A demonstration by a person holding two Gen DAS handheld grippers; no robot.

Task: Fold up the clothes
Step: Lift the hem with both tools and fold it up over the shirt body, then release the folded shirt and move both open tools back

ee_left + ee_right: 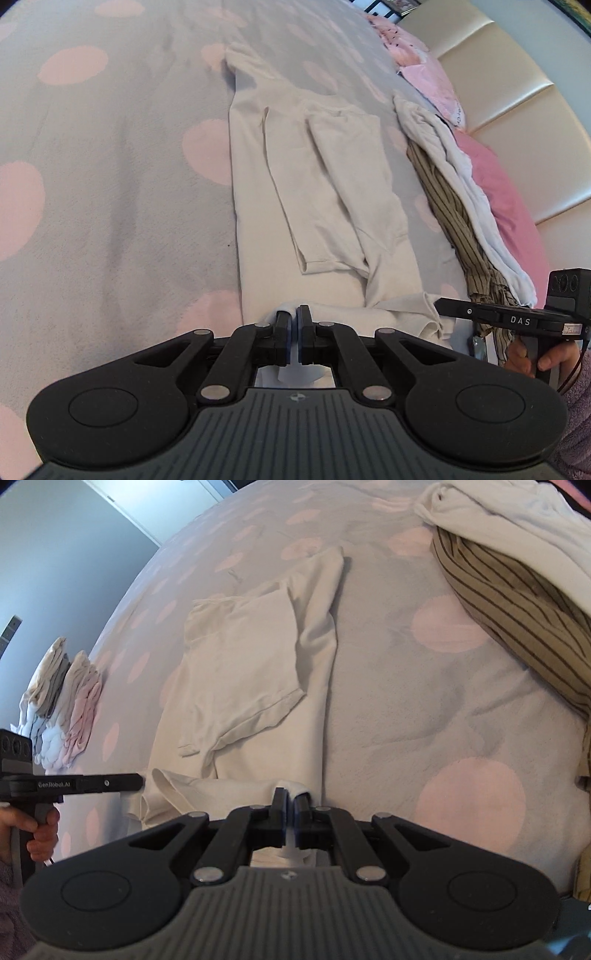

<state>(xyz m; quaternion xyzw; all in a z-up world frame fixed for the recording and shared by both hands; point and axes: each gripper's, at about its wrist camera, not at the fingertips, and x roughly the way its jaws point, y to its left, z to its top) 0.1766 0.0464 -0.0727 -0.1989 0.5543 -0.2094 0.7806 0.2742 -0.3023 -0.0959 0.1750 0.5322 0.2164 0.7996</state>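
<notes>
Bedspread (110, 184); hand-held grippers (293, 314) pinching shirt (332, 184).

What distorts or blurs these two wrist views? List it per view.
Left wrist view: fisheye bows the grey bedspread with pink dots and the padded cream headboard; the cream long-sleeved shirt is sharp, with soft even light and no glare. Right wrist view: the same bulge, dark vignetted corners, and the striped brown garment slightly soft.
</notes>
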